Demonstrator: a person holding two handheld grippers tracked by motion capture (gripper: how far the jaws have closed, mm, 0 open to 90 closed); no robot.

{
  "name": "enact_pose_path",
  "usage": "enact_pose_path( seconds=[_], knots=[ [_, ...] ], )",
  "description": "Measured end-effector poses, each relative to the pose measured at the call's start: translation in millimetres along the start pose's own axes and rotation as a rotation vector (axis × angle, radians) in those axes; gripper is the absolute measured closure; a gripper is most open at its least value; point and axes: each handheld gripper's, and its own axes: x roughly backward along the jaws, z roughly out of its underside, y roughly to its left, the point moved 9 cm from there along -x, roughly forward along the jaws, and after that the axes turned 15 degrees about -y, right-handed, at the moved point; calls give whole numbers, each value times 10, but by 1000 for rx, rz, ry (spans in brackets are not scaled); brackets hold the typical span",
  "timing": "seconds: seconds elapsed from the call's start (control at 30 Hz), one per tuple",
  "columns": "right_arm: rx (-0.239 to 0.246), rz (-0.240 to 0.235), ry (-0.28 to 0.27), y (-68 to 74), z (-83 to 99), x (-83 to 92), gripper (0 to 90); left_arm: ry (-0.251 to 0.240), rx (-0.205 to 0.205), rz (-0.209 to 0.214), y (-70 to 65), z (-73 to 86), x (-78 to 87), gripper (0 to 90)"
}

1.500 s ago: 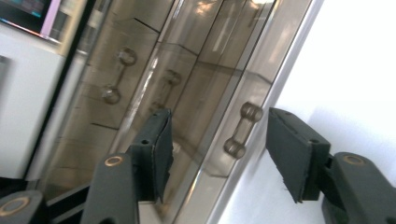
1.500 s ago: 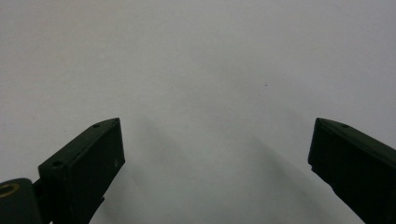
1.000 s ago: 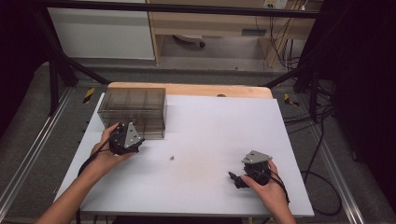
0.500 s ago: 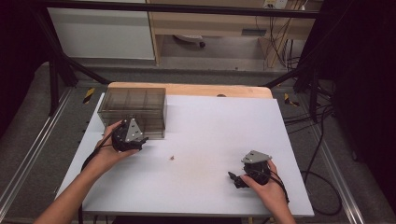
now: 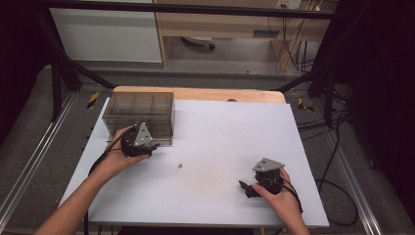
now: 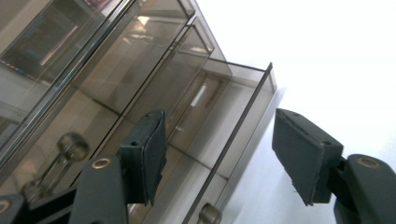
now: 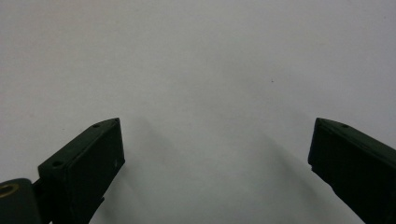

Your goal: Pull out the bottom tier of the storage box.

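Left gripper view: drawer unit (image 6: 140,93) cropped, contents unreadable.

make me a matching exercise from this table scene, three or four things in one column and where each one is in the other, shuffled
Things:
1. left hand-held gripper
2. right hand-held gripper
3. drawer box
4. small brown speck

Places:
A. far left part of the white table
B. near right, over bare white surface
C. at the front of the drawer box, jaws apart
D. mid-table, between the two hands

Pairs: 1-C, 2-B, 3-A, 4-D
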Motion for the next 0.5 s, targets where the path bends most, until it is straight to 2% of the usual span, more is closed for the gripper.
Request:
enact_pose_path(
  seconds=[0.23, 0.5],
  knots=[
    [4, 1, -4, -7, -9, 6, 40, -10, 21, 34, 41, -50, -32, 370],
    [4, 4, -6, -13, -13, 9, 41, 6, 66, 62, 104, 15, -58, 380]
  ],
)
